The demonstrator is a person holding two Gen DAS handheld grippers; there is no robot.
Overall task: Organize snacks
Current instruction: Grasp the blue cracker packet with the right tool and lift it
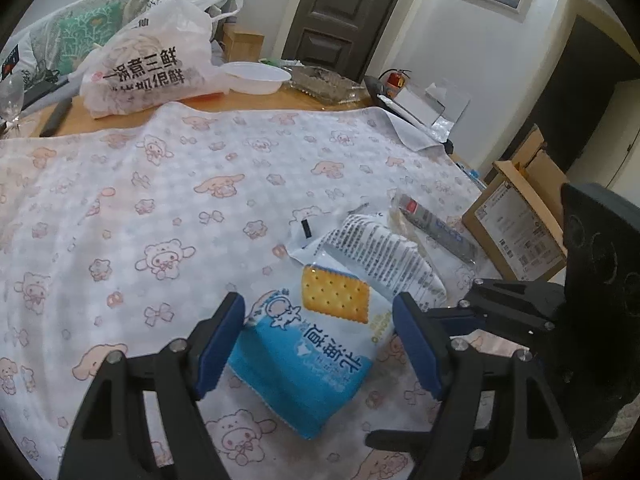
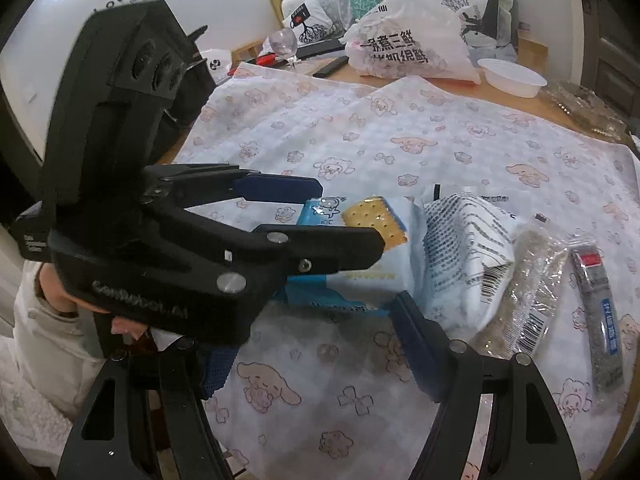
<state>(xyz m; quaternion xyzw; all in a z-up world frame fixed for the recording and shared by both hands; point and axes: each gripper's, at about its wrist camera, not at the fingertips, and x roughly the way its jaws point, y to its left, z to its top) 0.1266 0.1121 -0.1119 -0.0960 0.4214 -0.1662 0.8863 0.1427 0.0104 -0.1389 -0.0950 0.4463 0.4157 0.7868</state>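
A blue-and-white cracker packet (image 1: 316, 344) printed with a golden cracker lies on a white cloth (image 1: 160, 200) patterned with pale pink cartoon animals; the black grippers carry blue fingers (image 1: 218, 344) over the tan wooden worktop (image 1: 256, 100).

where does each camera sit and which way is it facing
Left wrist: sits on the left gripper, looking down over the blue cracker pack toward the door; its open jaws straddle the pack.
Right wrist: sits on the right gripper, looking across the cloth toward the sofa; shows its open jaws, the left gripper, a sleeve.
Shared: cracker pack, printed shopping bag, white bowl.
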